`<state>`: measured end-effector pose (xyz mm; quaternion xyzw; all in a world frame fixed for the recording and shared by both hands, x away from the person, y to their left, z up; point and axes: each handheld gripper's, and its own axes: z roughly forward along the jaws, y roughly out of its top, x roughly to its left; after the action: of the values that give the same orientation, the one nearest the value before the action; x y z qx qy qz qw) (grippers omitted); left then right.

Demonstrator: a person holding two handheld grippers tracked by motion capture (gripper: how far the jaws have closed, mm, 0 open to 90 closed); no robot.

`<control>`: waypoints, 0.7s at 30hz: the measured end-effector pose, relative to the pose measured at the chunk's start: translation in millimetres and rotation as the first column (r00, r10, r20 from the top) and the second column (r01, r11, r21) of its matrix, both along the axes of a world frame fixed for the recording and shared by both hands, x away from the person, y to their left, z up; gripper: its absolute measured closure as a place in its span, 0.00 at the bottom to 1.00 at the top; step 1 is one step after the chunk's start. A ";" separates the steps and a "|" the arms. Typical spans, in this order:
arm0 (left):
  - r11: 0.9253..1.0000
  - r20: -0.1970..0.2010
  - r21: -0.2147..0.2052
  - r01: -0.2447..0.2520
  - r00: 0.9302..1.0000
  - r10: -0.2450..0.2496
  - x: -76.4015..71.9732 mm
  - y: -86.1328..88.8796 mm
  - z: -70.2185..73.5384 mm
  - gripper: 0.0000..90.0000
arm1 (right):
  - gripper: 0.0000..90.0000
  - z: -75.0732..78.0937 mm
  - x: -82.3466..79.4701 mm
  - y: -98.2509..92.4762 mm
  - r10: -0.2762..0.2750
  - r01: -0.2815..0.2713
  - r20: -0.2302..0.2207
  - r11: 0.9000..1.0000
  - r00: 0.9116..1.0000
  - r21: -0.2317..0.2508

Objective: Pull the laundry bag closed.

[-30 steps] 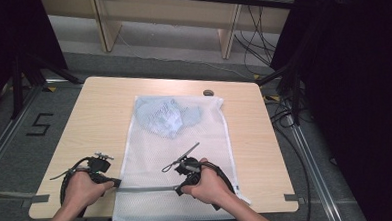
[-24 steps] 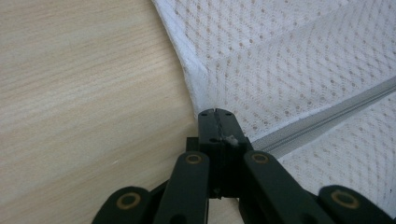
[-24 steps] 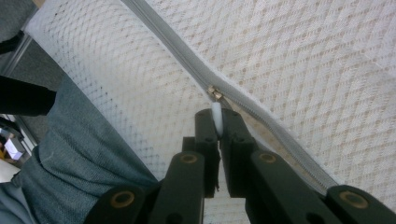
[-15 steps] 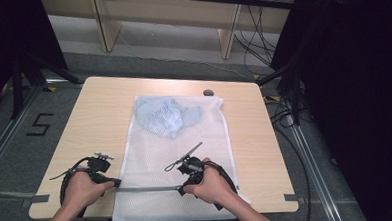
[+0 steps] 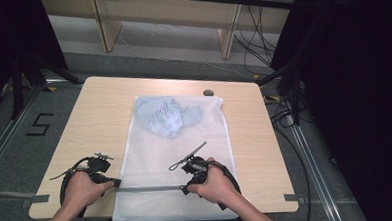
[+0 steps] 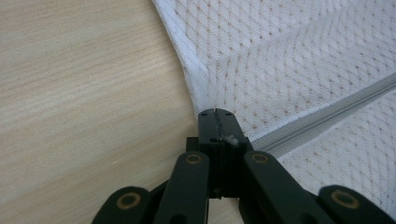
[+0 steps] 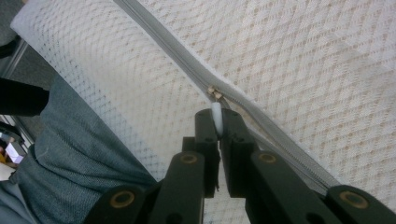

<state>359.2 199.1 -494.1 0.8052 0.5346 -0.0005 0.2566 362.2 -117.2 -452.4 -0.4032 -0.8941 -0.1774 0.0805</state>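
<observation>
White mesh laundry bag (image 5: 173, 156) lies flat on the pale wooden bench (image 5: 99, 114), its near edge hanging over the bench's front toward the person's lap in blue denim (image 7: 79, 163). A light-blue crumpled garment (image 5: 166, 116) sits inside the bag at its far end. A grey zipper (image 5: 150, 188) runs across the bag near the front edge. The left tongs (image 6: 219, 128), held in the person's left hand (image 5: 82, 188), are pressed together on the bag's left edge where the zipper tape ends. The right tongs (image 7: 217, 123), in the right hand (image 5: 215, 184), pinch the small white zipper pull (image 7: 216, 119) just beside the brass-coloured slider (image 7: 215, 93). A small dark round object (image 5: 208, 93) rests on the bench just beyond the bag's far right corner.
</observation>
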 end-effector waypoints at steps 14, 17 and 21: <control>1.000 0.002 0.001 0.001 1.000 -0.001 0.1 -0.2 0.0 1.00 | 0.97 0.5 0.1 -6.9 0.004 -0.004 0.008 1.000 1.000 -0.006; 1.000 0.001 0.000 0.001 1.000 -0.001 0.2 0.0 0.0 1.00 | 0.97 0.1 -0.9 -8.7 -0.017 0.017 0.006 1.000 1.000 -0.006; 1.000 0.001 0.001 0.001 1.000 -0.001 0.2 -0.1 0.0 1.00 | 0.97 0.1 -0.8 -12.2 -0.021 0.021 0.005 1.000 1.000 -0.004</control>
<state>359.4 199.0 -494.1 0.8056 0.5340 0.0000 0.2566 361.4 -129.4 -452.2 -0.4125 -0.8904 -0.1772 0.0757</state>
